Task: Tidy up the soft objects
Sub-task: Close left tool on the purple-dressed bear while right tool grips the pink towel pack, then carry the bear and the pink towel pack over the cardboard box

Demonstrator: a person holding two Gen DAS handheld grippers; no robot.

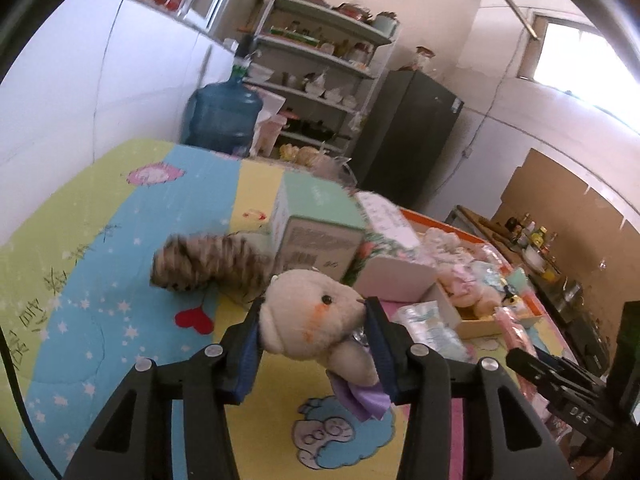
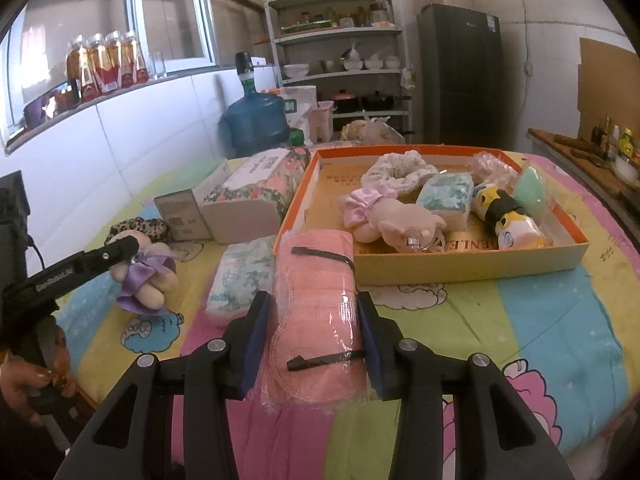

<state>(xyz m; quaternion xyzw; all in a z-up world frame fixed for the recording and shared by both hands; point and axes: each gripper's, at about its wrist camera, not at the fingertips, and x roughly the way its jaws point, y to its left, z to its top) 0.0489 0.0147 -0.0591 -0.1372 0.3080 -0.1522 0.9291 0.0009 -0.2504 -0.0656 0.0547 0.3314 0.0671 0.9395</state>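
**A:** Plush first. How will that small beige stuffed bear with the purple satin bow handle?

**B:** Light and squashy, I'd judge. It gives under pressure and won't break, but the fur may slide and the bow is slick. The head is the firmest, roundest part, and that is where the left tongs have it, one blue pad on each side, clamped, with the body and bow dangling below, clear of the patchwork-patterned desk.

**A:** And the other one?

**B:** The right tongs are clamped across a pink stack of face masks in clear plastic wrap. It is flat, floppy and slippery in its film, so a grip across the middle suits it; taken at an end it would probably sag. Its far end reaches the near edge of the orange-rimmed cardboard tray, where other plush things already lie.

**A:** Poses?

**B:** Both tongs point forward and tilt down toward the desk. The left sits off to the left of the tray, near a leopard-print fabric scrunchie; a hand grips its handle.
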